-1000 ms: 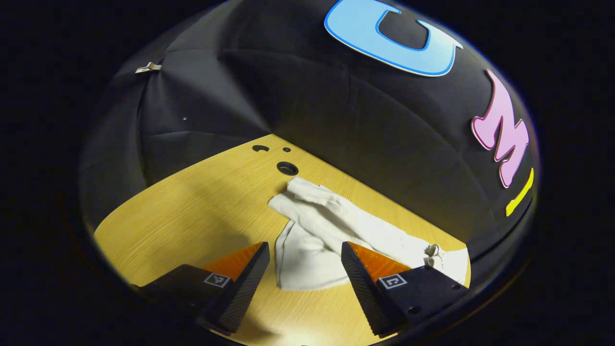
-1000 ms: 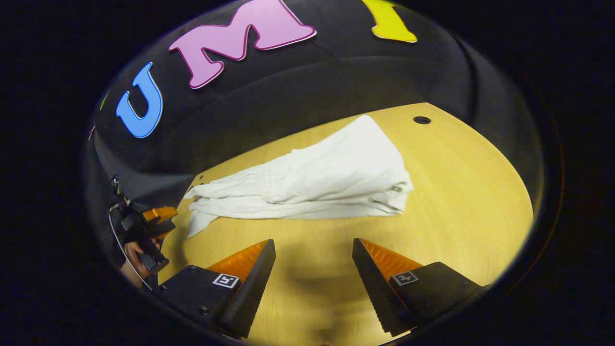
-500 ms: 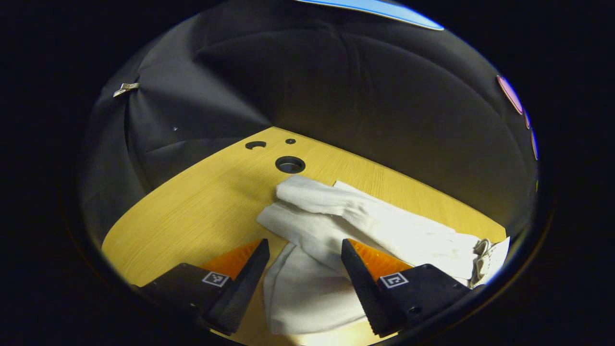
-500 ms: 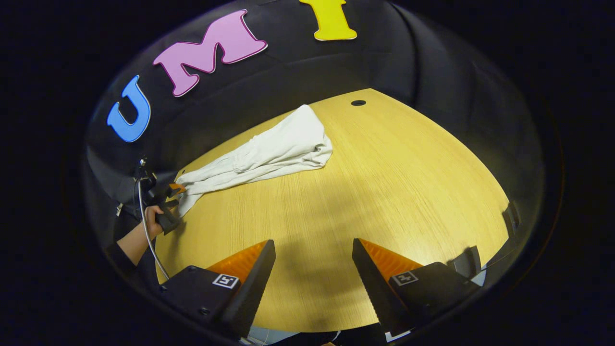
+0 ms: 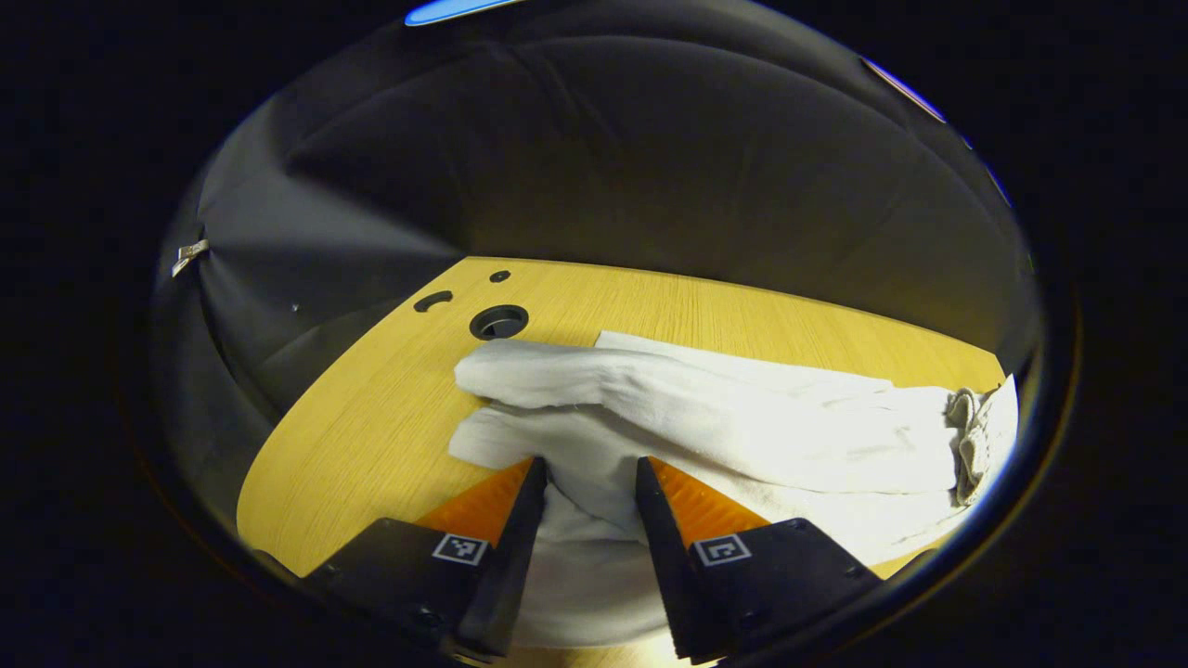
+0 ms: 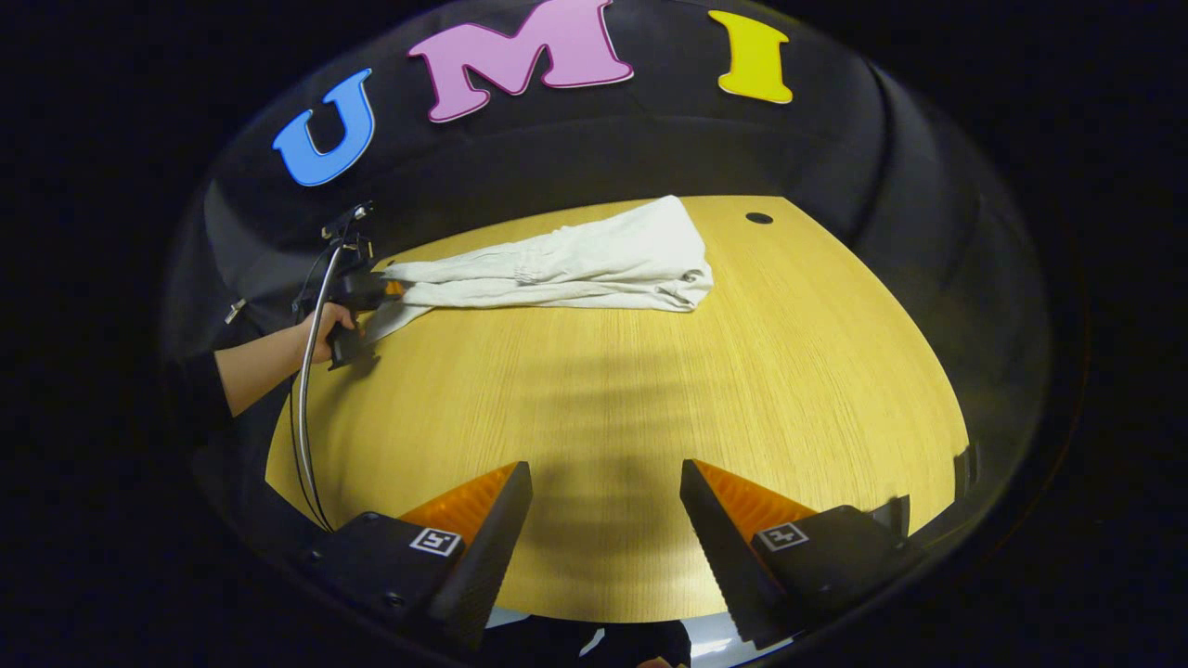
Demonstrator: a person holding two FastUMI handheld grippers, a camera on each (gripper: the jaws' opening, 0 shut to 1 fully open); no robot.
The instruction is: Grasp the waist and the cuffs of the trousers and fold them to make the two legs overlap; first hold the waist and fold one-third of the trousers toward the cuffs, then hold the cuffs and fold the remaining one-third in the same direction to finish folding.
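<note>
The left gripper (image 5: pixel 588 478) is narrowing its jaws around a trouser cuff (image 5: pixel 520 441), seemingly not yet pinching; the right gripper (image 6: pixel 605 482) is hovering, jaws spread, over the worktop (image 6: pixel 650 399).

One pair of trousers (image 5: pixel 742 417), one table (image 6: pixel 650 417), two grippers, three holes at the table's ten o'clock corner (image 5: pixel 498 322).

— Left gripper (image 5: pixel 587 478)?
— Moved in over trouser cuffs (image 5: pixel 520 408); fingers (image 5: pixel 520 520) narrowed around cloth.
— Right gripper (image 6: pixel 603 492)?
— Drawn back from trousers (image 6: pixel 575 264); more bare worktop (image 6: pixel 650 399) ahead.
</note>
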